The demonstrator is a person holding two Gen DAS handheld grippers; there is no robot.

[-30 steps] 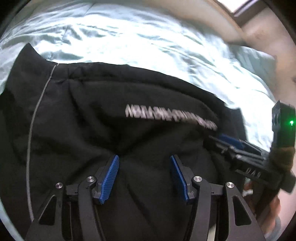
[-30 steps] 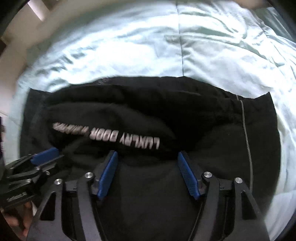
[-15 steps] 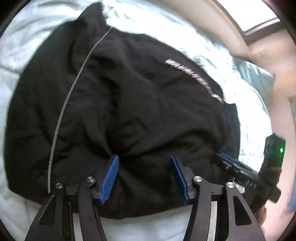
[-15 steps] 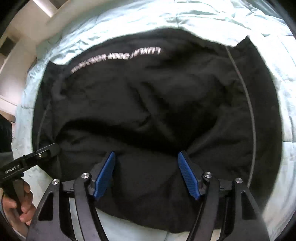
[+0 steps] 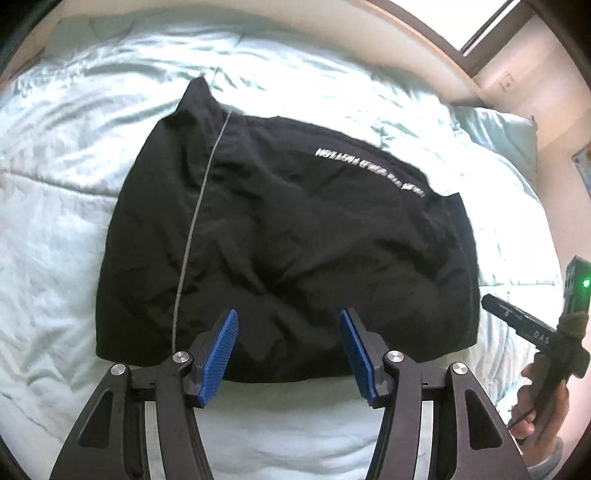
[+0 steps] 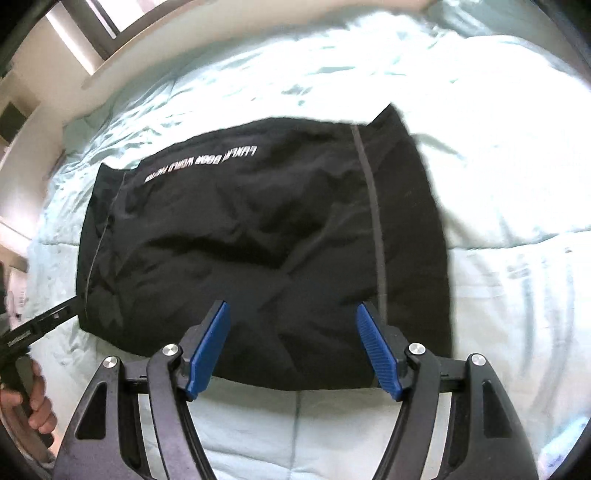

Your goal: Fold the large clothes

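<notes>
Folded black fabric garment [image 5: 295, 236] lying flat on a pale mint, satin-sheened quilted bedcover [image 5: 66, 192], roughly in the middle of it. Long axis running left to right across the bed; a white line of printed lettering [image 6: 199, 162] along the far edge, reading upside down from here. One pointed corner sticking up at the far left in the left wrist view, at the far right in the right wrist view. A thin grey piping stripe [image 5: 195, 236] running near to far down one side. Cloth soft and matte, puckered into shallow creases near the middle.

Left gripper [image 5: 289, 347] hanging above the near edge of the garment, blue ribbed pads parted about halfway, nothing between them, touching nothing. Right gripper [image 6: 293, 349] likewise above the near edge, pads set somewhat wider, empty, clear of the cloth. Black metal linkage with silver rivets behind each pair. Each tool's handle gripped by a hand [image 5: 535, 402] at the frame edge. Bright window [image 5: 491, 22] beyond the far side of the bed.
</notes>
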